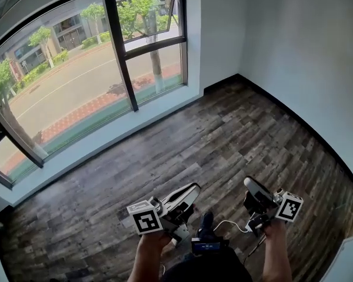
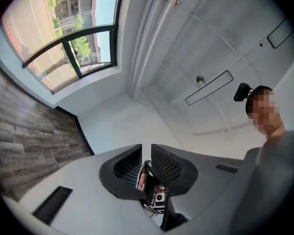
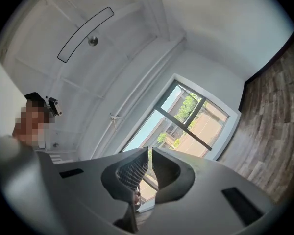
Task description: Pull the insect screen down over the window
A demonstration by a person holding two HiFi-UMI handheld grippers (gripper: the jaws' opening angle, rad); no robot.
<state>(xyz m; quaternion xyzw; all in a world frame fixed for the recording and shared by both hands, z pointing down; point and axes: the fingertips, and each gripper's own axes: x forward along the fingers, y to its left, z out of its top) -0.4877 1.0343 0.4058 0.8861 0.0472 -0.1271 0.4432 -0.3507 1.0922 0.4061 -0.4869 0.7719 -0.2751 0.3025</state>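
Bare wood floor (image 1: 223,140) lies between the person and the dark-framed window (image 1: 120,57). The left tool (image 1: 191,191) and right tool (image 1: 250,184) sit low, well short of it, jaws nearly together on nothing. No insect screen shows over the glass. It is probably rolled up top: light, flimsy mesh, best gripped by its stiff bottom bar.

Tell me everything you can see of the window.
The window is wide, its dark frame dividing clear glass into several panes, above a white sill. The small upper right sash appears swung open outward. No screen shows over the glass; a street and trees show through. Nothing touches it.
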